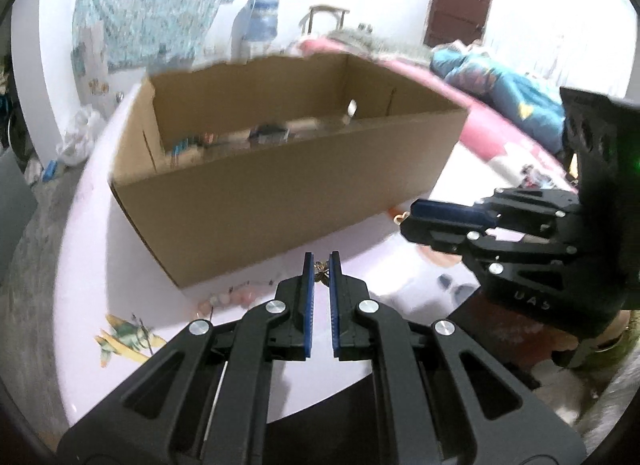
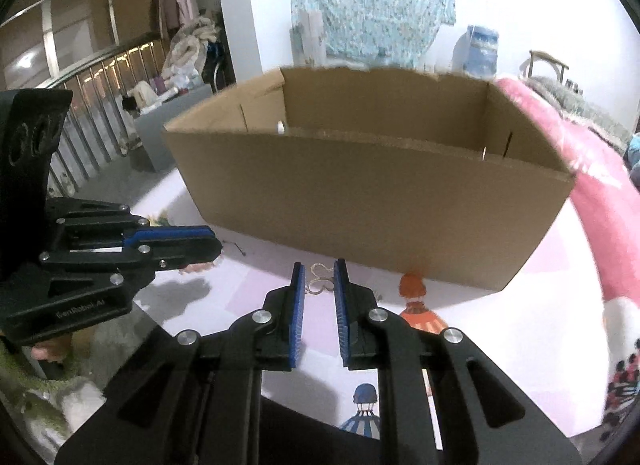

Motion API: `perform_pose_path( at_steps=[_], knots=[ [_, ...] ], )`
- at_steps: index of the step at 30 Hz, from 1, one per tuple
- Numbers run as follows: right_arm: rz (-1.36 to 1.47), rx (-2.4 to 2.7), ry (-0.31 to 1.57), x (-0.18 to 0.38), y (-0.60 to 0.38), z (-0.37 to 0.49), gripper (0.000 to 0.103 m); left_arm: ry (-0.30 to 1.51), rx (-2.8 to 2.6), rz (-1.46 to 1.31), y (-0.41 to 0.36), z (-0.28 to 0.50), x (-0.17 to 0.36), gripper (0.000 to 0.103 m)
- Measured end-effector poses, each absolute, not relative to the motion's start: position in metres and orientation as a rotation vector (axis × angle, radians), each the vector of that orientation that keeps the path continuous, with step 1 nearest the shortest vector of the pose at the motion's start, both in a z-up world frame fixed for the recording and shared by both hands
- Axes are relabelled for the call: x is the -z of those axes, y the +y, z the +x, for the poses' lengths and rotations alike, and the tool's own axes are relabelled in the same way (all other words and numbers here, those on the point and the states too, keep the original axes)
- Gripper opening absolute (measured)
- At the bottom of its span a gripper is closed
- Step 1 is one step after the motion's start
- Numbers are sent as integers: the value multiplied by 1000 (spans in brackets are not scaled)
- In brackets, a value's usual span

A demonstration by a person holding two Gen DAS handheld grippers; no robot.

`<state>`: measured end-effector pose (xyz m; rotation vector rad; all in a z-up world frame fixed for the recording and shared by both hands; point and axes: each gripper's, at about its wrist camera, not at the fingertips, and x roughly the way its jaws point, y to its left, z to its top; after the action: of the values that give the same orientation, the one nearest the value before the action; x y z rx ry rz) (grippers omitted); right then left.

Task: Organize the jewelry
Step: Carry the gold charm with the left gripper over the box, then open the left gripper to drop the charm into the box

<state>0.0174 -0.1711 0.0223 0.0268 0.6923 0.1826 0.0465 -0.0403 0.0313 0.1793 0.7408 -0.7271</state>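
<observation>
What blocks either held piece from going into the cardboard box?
Only the box's near wall. The left gripper pinches a small gold ornament, the right gripper a looped gold piece; both sit below the rim. The top is open.

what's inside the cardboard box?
Left wrist view shows blurred small items along the floor of the cardboard box, unidentifiable. Right wrist view: the near wall hides the floor.
</observation>
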Motion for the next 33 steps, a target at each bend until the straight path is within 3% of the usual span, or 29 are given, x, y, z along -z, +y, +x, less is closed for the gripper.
perform_pose_path(
  at_steps=[8, 12, 16, 23, 33],
  knots=[
    [-3, -216, 494, -99, -187, 2, 15, 552, 780, 190, -41, 42, -115, 6],
    [-11, -231, 468, -124, -202, 29, 15, 533, 772, 212, -49, 69, -132, 6],
    [48, -287, 631, -122, -218, 86, 15, 690, 751, 189, -58, 124, -120, 6],
    [195, -402, 1045, -68, -225, 180, 15, 1041, 715, 135, -66, 213, -63, 6],
    [195, -417, 1175, -40, -199, 194, 15, 1137, 675, 135, -70, 234, -41, 7]
  ],
)
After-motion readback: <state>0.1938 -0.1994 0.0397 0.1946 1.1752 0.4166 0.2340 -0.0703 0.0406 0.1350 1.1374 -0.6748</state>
